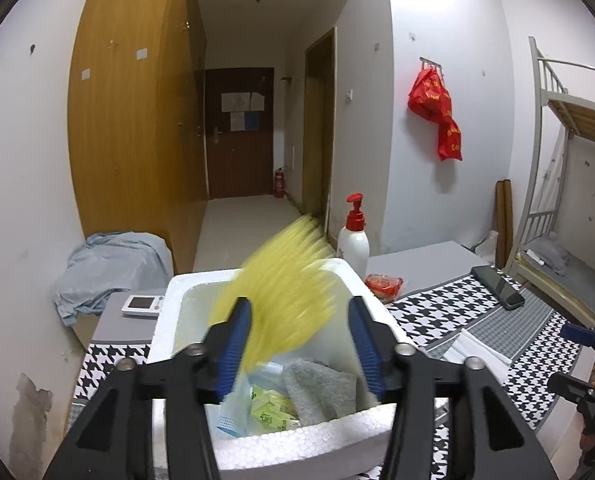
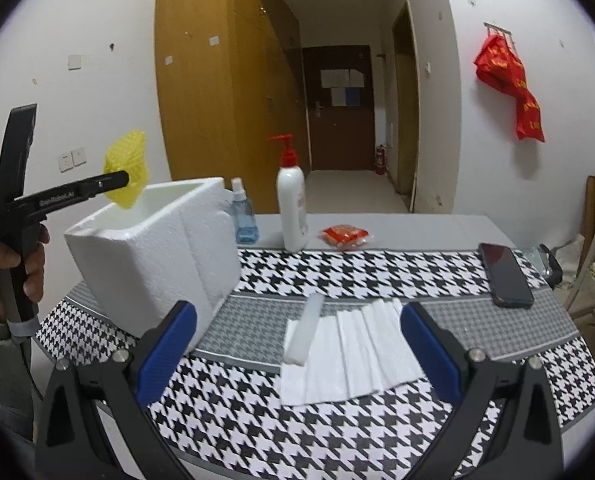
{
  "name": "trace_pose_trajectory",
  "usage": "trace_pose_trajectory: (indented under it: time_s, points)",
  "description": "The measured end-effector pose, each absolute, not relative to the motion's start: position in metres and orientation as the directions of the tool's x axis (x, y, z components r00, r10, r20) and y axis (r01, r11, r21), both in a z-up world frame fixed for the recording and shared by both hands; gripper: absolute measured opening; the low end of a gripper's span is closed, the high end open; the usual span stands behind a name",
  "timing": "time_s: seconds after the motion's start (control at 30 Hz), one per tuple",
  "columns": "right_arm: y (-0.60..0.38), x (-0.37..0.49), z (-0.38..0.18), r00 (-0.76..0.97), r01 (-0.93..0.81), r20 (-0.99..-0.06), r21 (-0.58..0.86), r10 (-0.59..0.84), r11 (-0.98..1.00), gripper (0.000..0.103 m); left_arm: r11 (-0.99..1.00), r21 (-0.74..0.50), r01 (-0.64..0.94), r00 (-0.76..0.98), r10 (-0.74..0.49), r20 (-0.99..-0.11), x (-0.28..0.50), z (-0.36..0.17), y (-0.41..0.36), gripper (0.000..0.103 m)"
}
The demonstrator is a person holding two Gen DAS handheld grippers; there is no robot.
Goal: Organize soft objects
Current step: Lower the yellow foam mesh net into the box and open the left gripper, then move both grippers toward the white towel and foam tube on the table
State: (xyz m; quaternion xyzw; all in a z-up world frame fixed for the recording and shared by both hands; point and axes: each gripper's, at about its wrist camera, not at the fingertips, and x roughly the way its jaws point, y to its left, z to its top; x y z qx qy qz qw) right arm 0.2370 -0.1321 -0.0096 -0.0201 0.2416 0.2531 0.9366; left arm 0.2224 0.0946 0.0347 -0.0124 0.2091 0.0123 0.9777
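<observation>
A white foam box (image 1: 297, 436) stands on the houndstooth table; it also shows in the right wrist view (image 2: 157, 248). My left gripper (image 1: 301, 344) is open over the box. A yellow mesh bag (image 1: 285, 288), motion-blurred, is between its fingers above the box opening; I cannot tell if it touches them. From the right wrist view the yellow bag (image 2: 127, 168) sits at the left gripper's tip over the box rim. Inside the box lie a grey cloth (image 1: 321, 392) and plastic packets (image 1: 269, 404). My right gripper (image 2: 297, 352) is open over a stack of white tissues (image 2: 349, 356).
A white pump bottle (image 2: 292, 208), a blue spray bottle (image 2: 243, 220), a red snack packet (image 2: 345, 236) and a black phone (image 2: 505, 276) are on the table. A small white device (image 1: 141, 305) lies left of the box. A bunk bed (image 1: 569, 160) stands to the right.
</observation>
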Motion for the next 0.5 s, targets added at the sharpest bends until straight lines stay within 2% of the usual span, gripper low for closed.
trace_pose_trajectory:
  time_s: [0.03,0.1,0.2,0.3,0.5]
  points:
    - [-0.134,0.237,-0.011,0.756,-0.48,-0.464,0.085,0.461,0.873,0.103,0.999,-0.021,-0.034,0.912,0.022,-0.41,0.223,0.034,0.095,0.06]
    - [-0.137,0.239,-0.013,0.756,-0.477,-0.468,0.085,0.458,0.875,0.103,0.999,-0.017,-0.043,0.912,0.033,-0.409,0.224,0.033,0.093,0.08]
    - [-0.141,0.243,-0.017,0.757,-0.469,-0.473,0.087,0.451,0.879,0.103,0.998,-0.008,-0.057,0.917,0.049,-0.396,0.223,0.032,0.089,0.097]
    - [-0.147,0.247,-0.02,0.756,-0.462,-0.477,0.096,0.448,0.882,0.103,0.998,-0.01,-0.059,0.925,0.051,-0.378,0.219,0.032,0.083,0.102]
    - [-0.16,0.251,-0.026,0.758,-0.442,-0.487,0.107,0.434,0.891,0.103,1.0,-0.006,-0.017,0.935,0.014,-0.355,0.211,0.032,0.061,0.102]
